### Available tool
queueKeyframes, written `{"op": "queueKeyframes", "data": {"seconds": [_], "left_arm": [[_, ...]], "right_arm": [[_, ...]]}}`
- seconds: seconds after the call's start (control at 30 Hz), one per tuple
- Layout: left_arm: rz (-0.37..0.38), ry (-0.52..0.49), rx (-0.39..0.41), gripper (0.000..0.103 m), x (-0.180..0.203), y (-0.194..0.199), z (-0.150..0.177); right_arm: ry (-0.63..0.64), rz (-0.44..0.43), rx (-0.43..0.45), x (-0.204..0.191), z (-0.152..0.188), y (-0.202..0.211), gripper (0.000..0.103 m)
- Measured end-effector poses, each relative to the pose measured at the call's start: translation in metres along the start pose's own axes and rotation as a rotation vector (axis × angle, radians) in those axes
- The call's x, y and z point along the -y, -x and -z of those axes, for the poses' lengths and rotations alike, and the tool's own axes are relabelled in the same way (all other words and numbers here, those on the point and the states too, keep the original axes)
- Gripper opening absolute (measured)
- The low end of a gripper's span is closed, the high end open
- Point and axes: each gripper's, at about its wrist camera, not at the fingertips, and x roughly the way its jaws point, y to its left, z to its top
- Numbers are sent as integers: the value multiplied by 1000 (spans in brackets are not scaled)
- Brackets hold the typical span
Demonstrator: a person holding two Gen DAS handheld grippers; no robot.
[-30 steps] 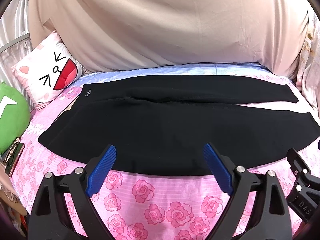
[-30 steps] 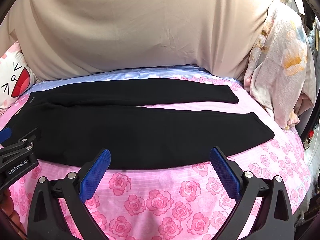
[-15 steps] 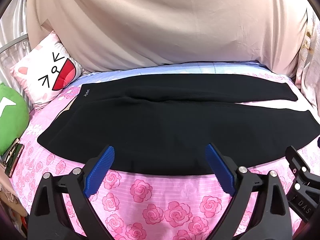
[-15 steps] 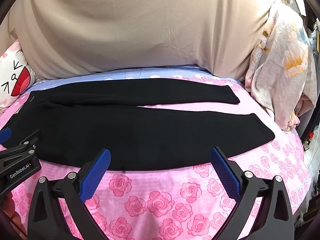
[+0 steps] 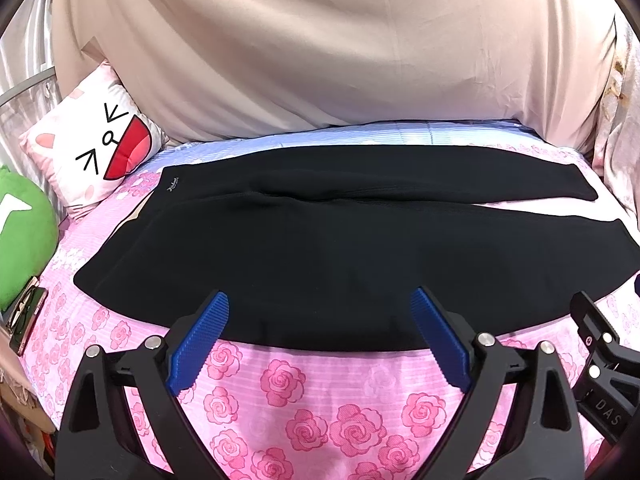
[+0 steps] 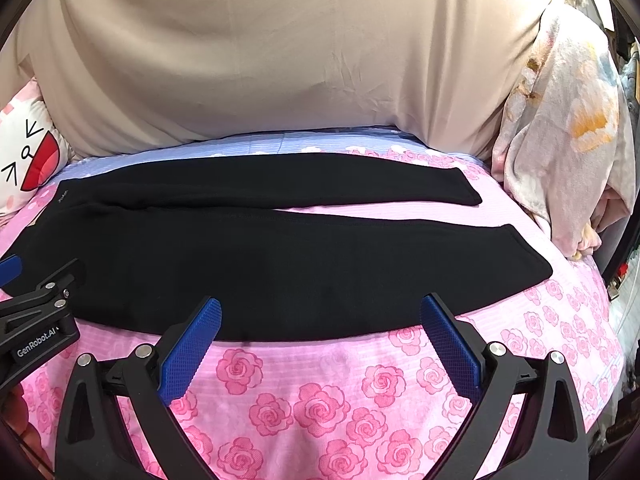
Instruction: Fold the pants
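Black pants [image 5: 340, 248] lie flat across the pink rose-print bed sheet [image 5: 304, 400], waistband at the left, the two legs spread apart toward the right [image 6: 280, 256]. My left gripper [image 5: 320, 300] is open, its blue pads hovering over the pants' near edge at mid-length. My right gripper [image 6: 320, 308] is open too, over the near edge of the front leg, further right. Nothing is between either pair of fingers. Each gripper shows at the side of the other's view: the right one [image 5: 600, 368] and the left one [image 6: 36, 312].
A cartoon-face pillow [image 5: 96, 148] and a green plush [image 5: 20, 232] sit at the left, with a phone [image 5: 26, 312] by the bed's left edge. A beige cover [image 5: 320, 48] rises behind the bed. A floral blanket [image 6: 560, 132] is heaped at the right.
Both grippers have drifted slightly; the pants lie as before and both grippers stay open.
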Motion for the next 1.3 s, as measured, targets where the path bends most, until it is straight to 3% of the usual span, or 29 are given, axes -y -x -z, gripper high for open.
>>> {"op": "queueKeyframes", "data": {"seconds": [0.6,0.77,0.9,1.07,1.13,1.3], "left_arm": [[0,-4,-5,91,3,-5,0],[-3,0,-7,96,-3,-11,-8],[-9,45,-23,97,-40,-34,-32],[-77,103,-9,97,-92,-80,-69],[-100,118,-23,97,-108,-102,-84],[-126,171,-66,97,-157,-162,-126]], "right_arm": [[2,-3,-15,1,0,-6,98],[-8,-35,-48,20,-6,-24,98],[-60,-52,-87,83,-19,-60,98],[-200,-61,-141,185,-56,-141,98],[-213,-73,-162,203,-73,-173,97],[-156,-9,-172,218,-111,-237,94]]}}
